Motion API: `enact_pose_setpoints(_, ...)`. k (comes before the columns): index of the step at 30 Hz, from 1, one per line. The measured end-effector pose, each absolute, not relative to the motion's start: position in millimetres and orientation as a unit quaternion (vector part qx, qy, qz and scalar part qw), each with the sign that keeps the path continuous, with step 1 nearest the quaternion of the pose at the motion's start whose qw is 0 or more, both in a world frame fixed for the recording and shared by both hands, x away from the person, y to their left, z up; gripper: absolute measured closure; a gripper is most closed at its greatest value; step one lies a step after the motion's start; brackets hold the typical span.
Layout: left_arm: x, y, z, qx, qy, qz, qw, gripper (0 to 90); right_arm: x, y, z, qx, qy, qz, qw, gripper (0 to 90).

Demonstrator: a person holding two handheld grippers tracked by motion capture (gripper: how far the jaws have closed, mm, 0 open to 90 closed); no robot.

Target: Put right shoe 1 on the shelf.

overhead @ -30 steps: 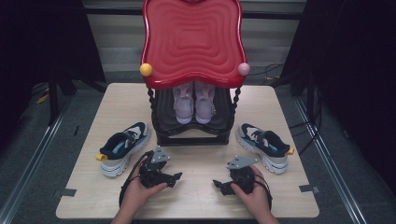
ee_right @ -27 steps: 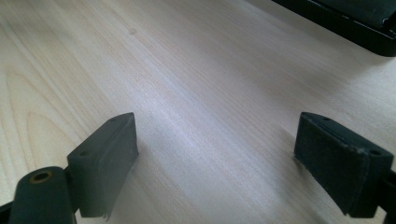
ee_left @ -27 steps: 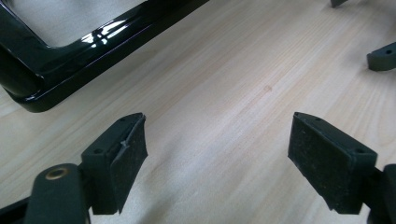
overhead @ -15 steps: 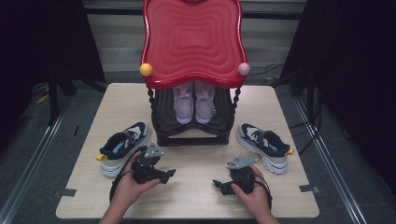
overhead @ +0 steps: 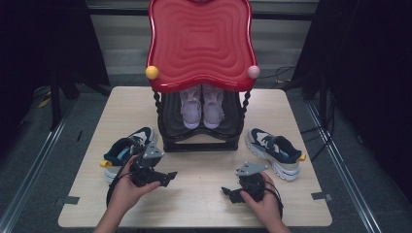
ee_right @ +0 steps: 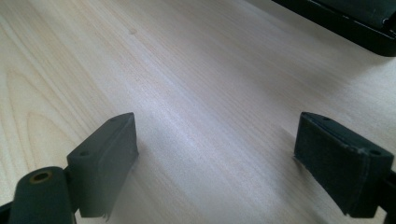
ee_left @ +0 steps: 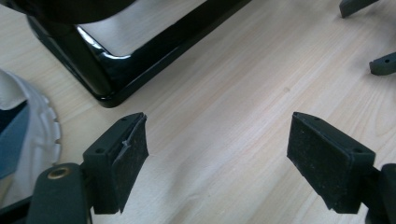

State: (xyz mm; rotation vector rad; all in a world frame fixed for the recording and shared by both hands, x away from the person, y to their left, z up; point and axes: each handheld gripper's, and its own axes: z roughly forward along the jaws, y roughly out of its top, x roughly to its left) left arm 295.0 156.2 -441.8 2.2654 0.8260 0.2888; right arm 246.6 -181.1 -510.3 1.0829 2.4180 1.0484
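The left gripper (overhead: 167, 175) is hanging over the table (overhead: 204, 170) near its left edge, just beside the blue and white shoe (overhead: 121, 151) lying there. Its jaws are standing wide with nothing between them. The right gripper (overhead: 227, 192) is sitting low near the front edge, jaws wide too, only bare wood between them. Another shoe (overhead: 274, 150) is lying by the right edge, beside the black rack (overhead: 201, 141).

We see the pale wooden table (overhead: 194, 194) evenly lit from above against dark surroundings; the glossy red wavy-topped stand (overhead: 199, 43) carries soft highlights; in the gripper views a white sheen lies across the wood grain; the near black jaws look soft and slightly blurred.
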Motion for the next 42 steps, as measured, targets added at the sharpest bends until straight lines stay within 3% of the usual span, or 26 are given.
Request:
enact_pose_setpoints(29, 312, 219, -407, 0.860, 0.361, 0.154, 0.326, 19.7, 247, -181, -510, 0.376, 0.839, 0.364, 0.146, 12.9)
enact_pose_setpoints(42, 318, 244, -425, 0.860, 0.386, 0.161, 0.292, 22.9, 247, -181, -510, 0.376, 0.839, 0.364, 0.146, 12.9)
